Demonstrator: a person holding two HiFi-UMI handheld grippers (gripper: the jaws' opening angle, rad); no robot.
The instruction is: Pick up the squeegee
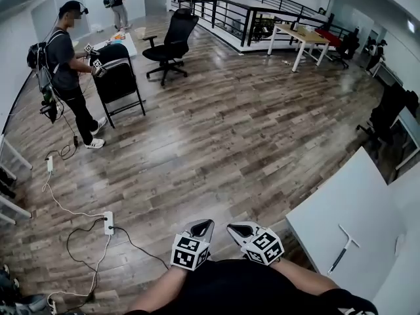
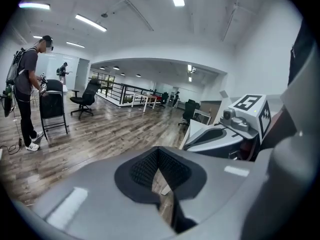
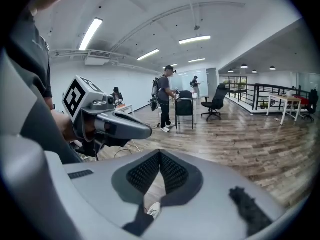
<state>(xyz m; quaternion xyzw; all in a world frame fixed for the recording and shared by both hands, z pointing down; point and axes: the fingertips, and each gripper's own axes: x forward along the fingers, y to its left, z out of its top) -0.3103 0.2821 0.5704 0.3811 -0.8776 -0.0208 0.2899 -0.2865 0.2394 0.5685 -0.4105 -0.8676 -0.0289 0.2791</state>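
Observation:
The squeegee (image 1: 342, 247), with a thin dark handle and a pale crossbar head, lies on the white table (image 1: 348, 202) at the lower right of the head view. My left gripper (image 1: 201, 228) and right gripper (image 1: 242, 229) are held side by side close to my body, over the wooden floor and left of the table. Both are shut with nothing between the jaws. In the left gripper view the left gripper (image 2: 159, 154) has its pads meeting, with the right gripper (image 2: 220, 136) beside it. The right gripper (image 3: 160, 160) is likewise shut in its own view, next to the left gripper (image 3: 120, 126).
A power strip (image 1: 108, 223) and cables lie on the floor at the left. Further off stand a black folding chair (image 1: 118, 77), an office chair (image 1: 172, 38) and a person (image 1: 65, 64) by a small table. Desks (image 1: 298, 38) and a railing are at the back.

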